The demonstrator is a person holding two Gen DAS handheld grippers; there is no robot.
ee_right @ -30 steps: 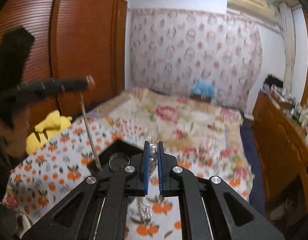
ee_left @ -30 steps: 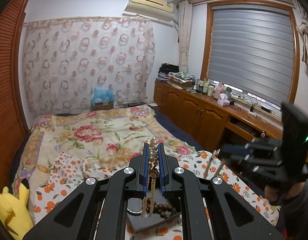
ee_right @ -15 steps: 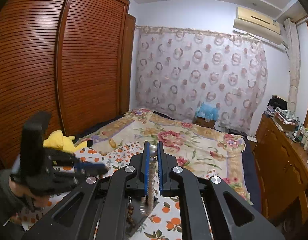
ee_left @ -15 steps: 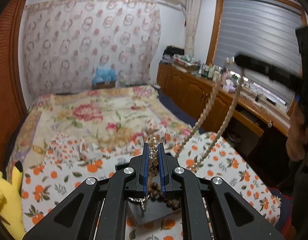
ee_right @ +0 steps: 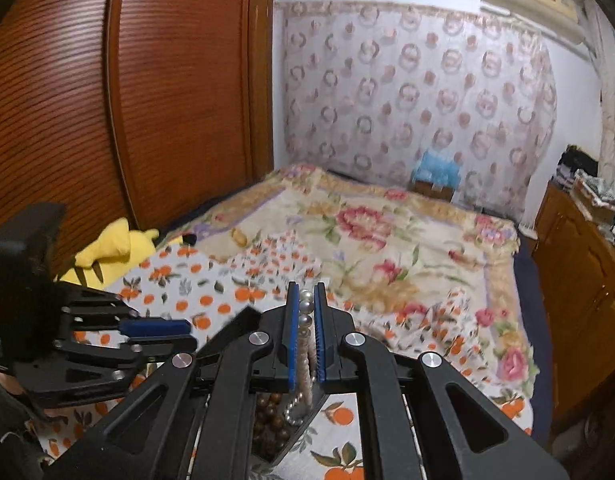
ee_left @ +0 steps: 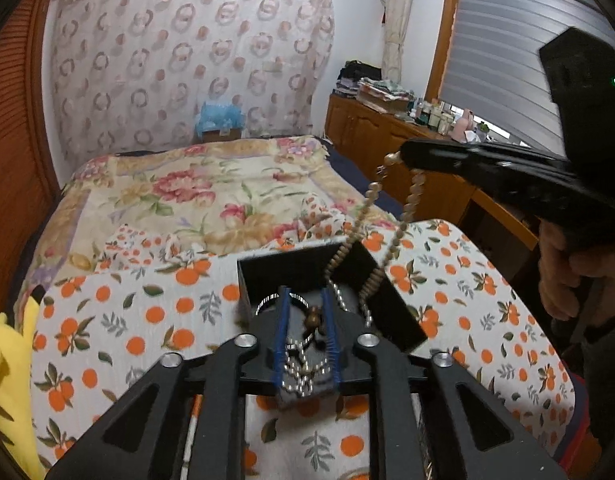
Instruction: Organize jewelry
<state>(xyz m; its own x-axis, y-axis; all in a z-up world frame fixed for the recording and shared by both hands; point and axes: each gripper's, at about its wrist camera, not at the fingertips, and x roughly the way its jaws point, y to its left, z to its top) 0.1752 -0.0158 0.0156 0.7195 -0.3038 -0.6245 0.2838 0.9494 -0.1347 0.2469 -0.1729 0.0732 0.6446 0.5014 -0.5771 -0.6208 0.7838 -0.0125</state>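
The pearl necklace (ee_left: 391, 216) hung as a doubled strand of pale round beads, its top end raised, its lower end trailing into my black jewelry box (ee_left: 391, 308). The box sat open on the orange-print cloth. Inside it lay a brown wooden bead bracelet (ee_right: 269, 426), a silver bead chain (ee_left: 303, 376) and a silver ring (ee_left: 267, 302).

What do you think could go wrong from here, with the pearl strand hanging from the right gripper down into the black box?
1. The pearl necklace is pinched only at its top by the right gripper; its lower end lies in the black box, so lifting could snag it.
2. The left gripper, jaws just opening over the brown beads and silver chain, may tangle them.
3. The box sits on soft bedding and could tip.
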